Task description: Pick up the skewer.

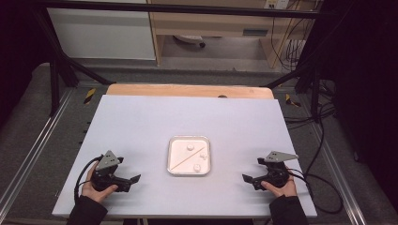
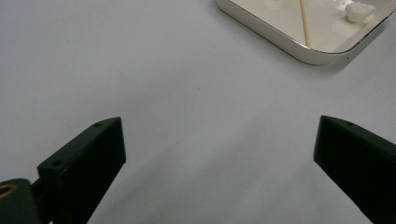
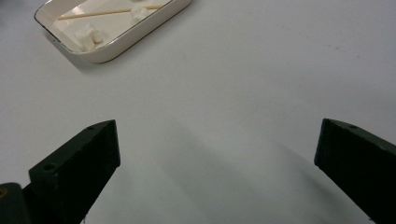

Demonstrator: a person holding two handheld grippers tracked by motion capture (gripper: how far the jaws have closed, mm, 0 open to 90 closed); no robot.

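tray sits centre of the high view, slightly right of middle, on the white table top. shallow, square, white with rounded corners. inside: a thin wooden stick lying diagonally, low-left to upper-right, plus three small white lumps. one lump near the top edge, one at the stick's upper-right end, one near the lower right corner. what the lumps are: can't tell.

left gripper view: tray corner in the upper right of frame, stick running up out of frame, one white lump at the top right. right gripper view: tray in the upper left, stick across it, a lump toward the near end, another by the stick.

left gripper at lower left of the high view, held in the person's left hand, well apart from the tray, jaws pointing right toward it. grey three-cornered plate on top, black cable looping off its left side. in its own view jaws stand wide, bare table between them, gripping nothing.

right gripper at lower right, in the right hand, also well apart from the tray, jaws pointing left toward it. same grey plate, cable trailing off the right table edge. own view: jaws wide, nothing between them but table.

both sit low over the table; touching it or not, can't tell.

beyond the white top: a wooden strip along the far edge, black frame bars at upper left and right, cables on the grey floor at right.
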